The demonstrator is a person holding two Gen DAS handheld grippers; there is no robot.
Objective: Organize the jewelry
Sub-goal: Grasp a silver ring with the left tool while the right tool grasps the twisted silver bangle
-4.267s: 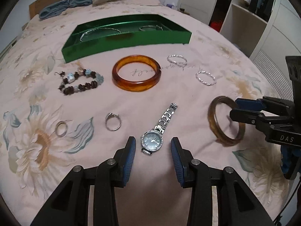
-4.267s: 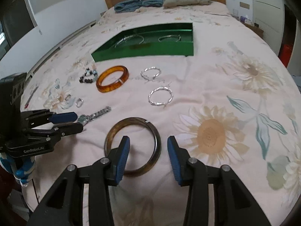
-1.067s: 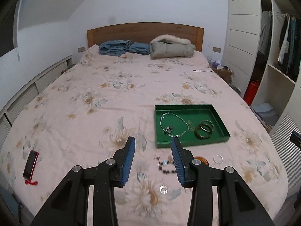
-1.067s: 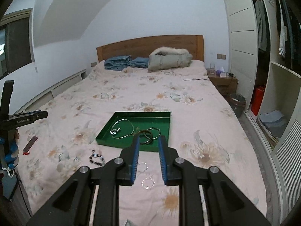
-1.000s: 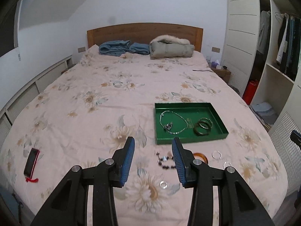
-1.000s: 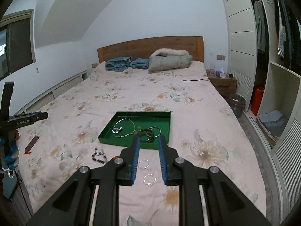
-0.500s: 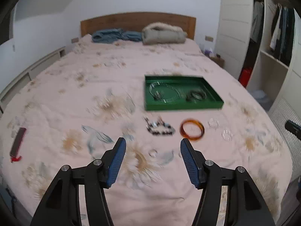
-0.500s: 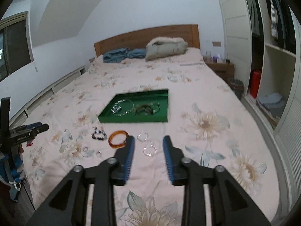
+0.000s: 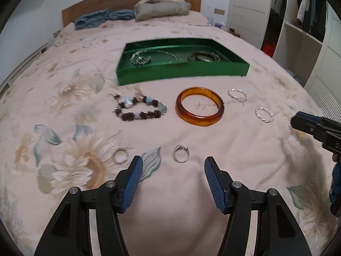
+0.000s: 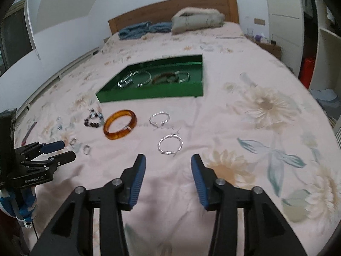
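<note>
A green tray (image 9: 183,72) (image 10: 149,93) on the bedspread holds a chain and bangles. In front of it lie a beaded bracelet (image 9: 139,108), an amber bangle (image 9: 200,109) (image 10: 120,127), two twisted silver bracelets (image 9: 237,93) (image 9: 264,114) and two rings (image 9: 181,156) (image 9: 120,155). My left gripper (image 9: 172,168) is open and empty just short of the nearer ring. My right gripper (image 10: 168,166) hangs empty, its jaws opening, just before the nearer silver bracelet (image 10: 170,144).
Folded blue cloth (image 9: 102,18) and a grey pillow (image 9: 162,5) lie by the wooden headboard. Wardrobe shelves (image 9: 302,32) stand to the right of the bed. A small dark object (image 10: 28,133) lies near the bed's left edge.
Both grippers dropped from high above the bed to just over the jewelry. Both sets of jaws widened. The watch and dark bangle seen earliest are gone from the bedspread.
</note>
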